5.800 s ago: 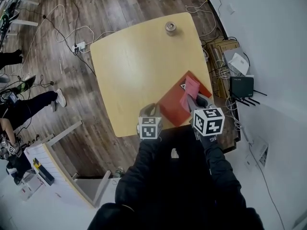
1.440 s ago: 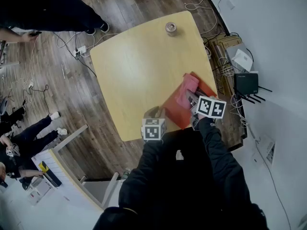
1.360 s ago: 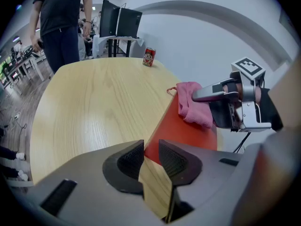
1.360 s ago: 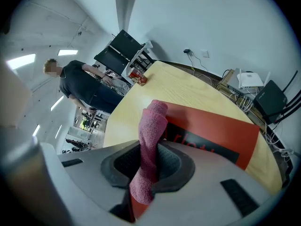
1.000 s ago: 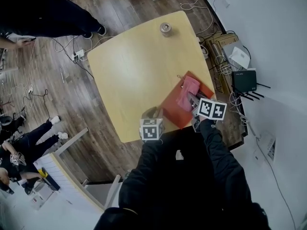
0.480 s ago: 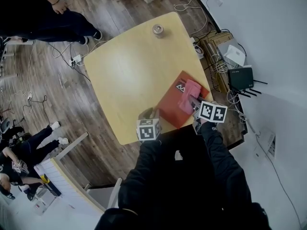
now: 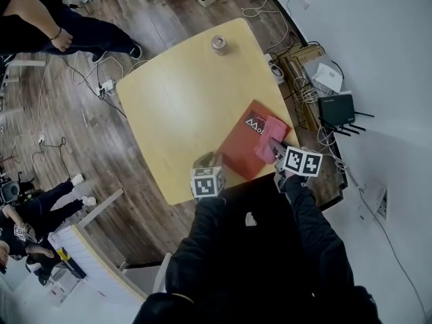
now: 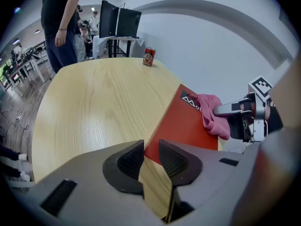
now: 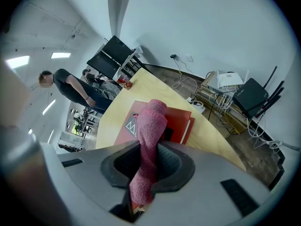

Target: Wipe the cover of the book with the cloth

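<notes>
The red book (image 7: 243,147) lies flat on the near right part of the pale wooden desk (image 7: 182,93), turned at an angle, with one corner close to the desk's near edge. A dark label with white lettering sits at the far end of its cover.

The pink cloth (image 9: 149,135) rests on the right side of the cover, bunched into a soft roll. Your right tool (image 9: 149,166) is closed on the near end of that roll, and the rest of the cloth trails forward onto the book.

Your left tool (image 8: 151,161) is at the near edge of the desk, just beside the book's near left corner. Its jaws stand a narrow gap apart and appear to clamp nothing; the red corner shows just beyond the gap.

The cloth looks light and limp, so it will likely fold or drag unless you press it flat as you sweep. The book looks stiff and thin, with a smooth cover, so it may slide across the desk under the wipe. A sensible hold is to steady that near left corner or edge with the left tool.

A drink can (image 7: 219,43) stands at the desk's far edge, well apart from the book. Cables and a black router (image 7: 336,109) lie on the floor to the right. People stand at the far left.
</notes>
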